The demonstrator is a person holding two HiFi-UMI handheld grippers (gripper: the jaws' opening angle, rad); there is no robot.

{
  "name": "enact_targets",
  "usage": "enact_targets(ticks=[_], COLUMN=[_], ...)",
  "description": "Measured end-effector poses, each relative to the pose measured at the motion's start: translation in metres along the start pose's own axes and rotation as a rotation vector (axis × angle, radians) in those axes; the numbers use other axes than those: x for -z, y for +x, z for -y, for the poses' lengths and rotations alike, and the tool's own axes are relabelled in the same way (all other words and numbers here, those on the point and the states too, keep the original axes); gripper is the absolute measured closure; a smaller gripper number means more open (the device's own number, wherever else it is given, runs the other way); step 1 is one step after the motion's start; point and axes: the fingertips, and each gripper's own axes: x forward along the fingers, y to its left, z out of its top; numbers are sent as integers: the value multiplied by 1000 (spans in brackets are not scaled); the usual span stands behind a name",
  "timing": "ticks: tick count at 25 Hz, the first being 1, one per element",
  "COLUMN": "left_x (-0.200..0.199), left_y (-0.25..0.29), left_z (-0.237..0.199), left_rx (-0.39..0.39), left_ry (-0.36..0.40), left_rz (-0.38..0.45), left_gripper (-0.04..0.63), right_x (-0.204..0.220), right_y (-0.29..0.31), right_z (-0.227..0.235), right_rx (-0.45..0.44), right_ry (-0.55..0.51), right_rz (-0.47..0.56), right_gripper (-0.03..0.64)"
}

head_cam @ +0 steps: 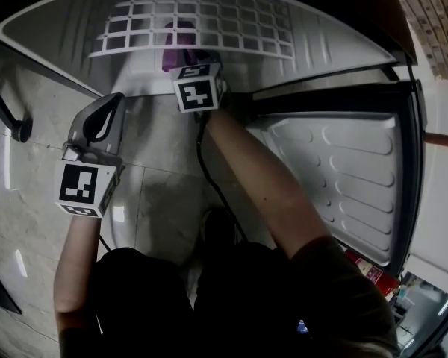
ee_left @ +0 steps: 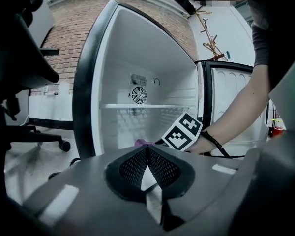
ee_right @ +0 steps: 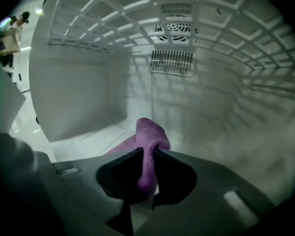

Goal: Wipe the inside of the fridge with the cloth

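Pale glossy floor tiles (head_cam: 37,192) and a brick wall (ee_left: 64,38) surround a small white fridge (ee_left: 152,58) that stands with its door (head_cam: 351,177) swung wide to the right. A white wire shelf (head_cam: 201,21) crosses the fridge's inside, and a round fan vent (ee_left: 138,93) sits in the back wall. Off to the left of the fridge stands a dark office chair (ee_left: 19,82). The right gripper (ee_right: 147,149) reaches into the lower compartment, under the shelf, with its jaws clamped on the cloth (ee_right: 150,132). The cloth is purple and looks soft and fuzzy. One bunched fold pokes up and forward past the jaw tips, and the rest hangs down between the jaws and trails off to the left. It seems to touch the fridge floor there, though the gripper body hides the contact. The left gripper (ee_left: 146,149) is outside the fridge, over the floor tiles and well apart from the cloth, with its jaw tips pressed together and nothing between them.
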Motion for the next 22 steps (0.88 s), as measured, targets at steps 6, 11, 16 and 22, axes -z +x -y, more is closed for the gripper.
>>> enact_targets(ticks=[6, 11, 16, 22], left_x=[-4, -3, -6, -13], left_y=[8, 10, 15, 18], left_z=[13, 19, 26, 30], left_rx=[36, 50, 76, 97], left_ry=[8, 7, 18, 13], left_rz=[3, -7, -5, 6], left_gripper=[577, 577, 577, 578], right_x=[31, 52, 50, -22], right_y=[-15, -39, -55, -104], right_z=[62, 98, 112, 121], right_rx=[167, 346, 412, 388], right_ry=[81, 95, 208, 469], right_rz=[-70, -137, -90, 267], right_gripper=[561, 561, 561, 561])
